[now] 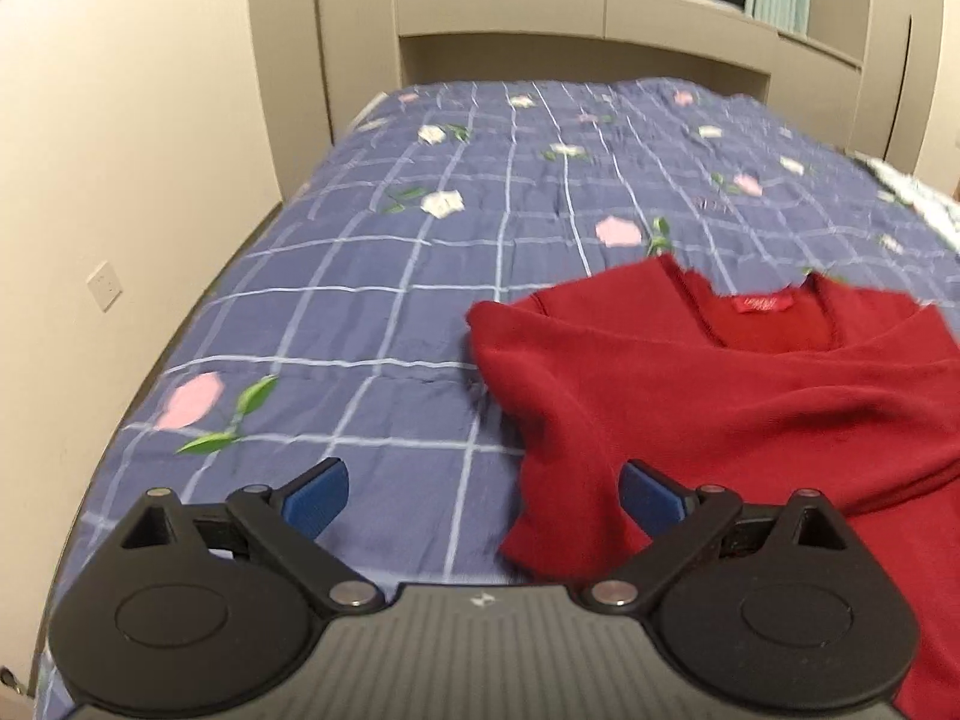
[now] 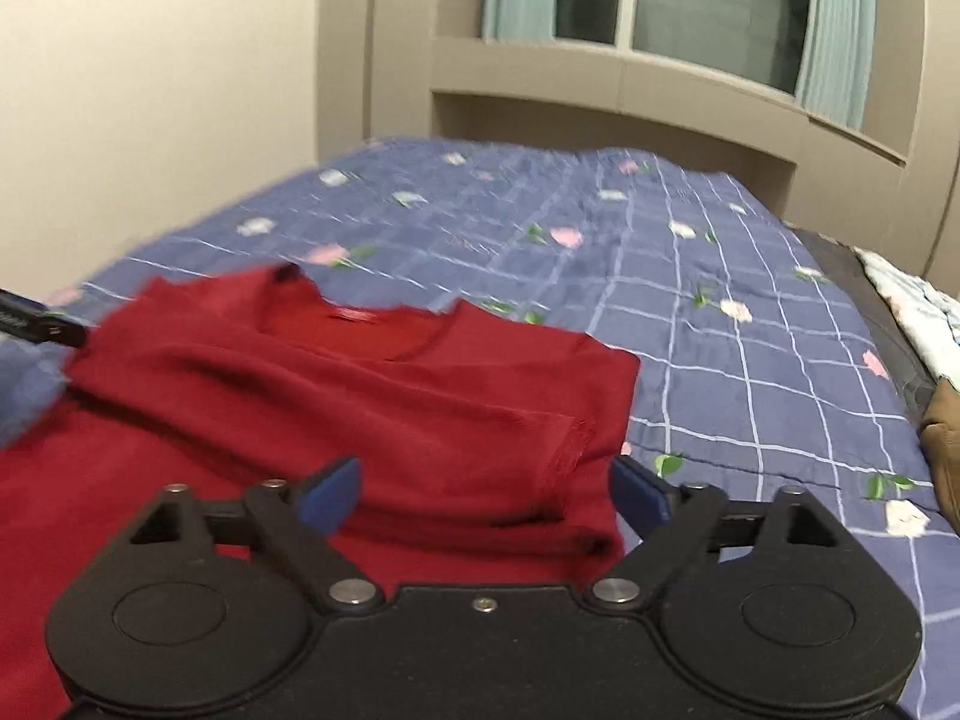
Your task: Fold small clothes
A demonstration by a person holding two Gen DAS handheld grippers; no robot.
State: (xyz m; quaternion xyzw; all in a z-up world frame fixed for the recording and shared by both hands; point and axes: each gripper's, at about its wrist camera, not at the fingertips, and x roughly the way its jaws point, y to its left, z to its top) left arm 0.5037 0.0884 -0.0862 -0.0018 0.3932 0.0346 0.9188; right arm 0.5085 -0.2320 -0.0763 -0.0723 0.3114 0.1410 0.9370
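Observation:
A dark red knit top (image 1: 720,396) lies on the blue checked bedspread (image 1: 372,276), neckline and red label toward the headboard. Both its sleeves are folded in across the body. My left gripper (image 1: 483,495) hovers open over the top's left edge, blue pads wide apart, nothing between them but cloth lying below. In the right wrist view the same top (image 2: 336,396) fills the left and middle. My right gripper (image 2: 483,495) stands open above the folded right sleeve, pads clear of the cloth. The left gripper's black tip (image 2: 42,324) shows at the far left edge.
The bedspread (image 2: 750,360) stretches back to a beige headboard unit (image 1: 576,12) under a window. A wall with a socket (image 1: 103,285) runs along the left side of the bed. A brown object (image 2: 942,450) and light patterned cloth (image 2: 918,306) lie at the right edge.

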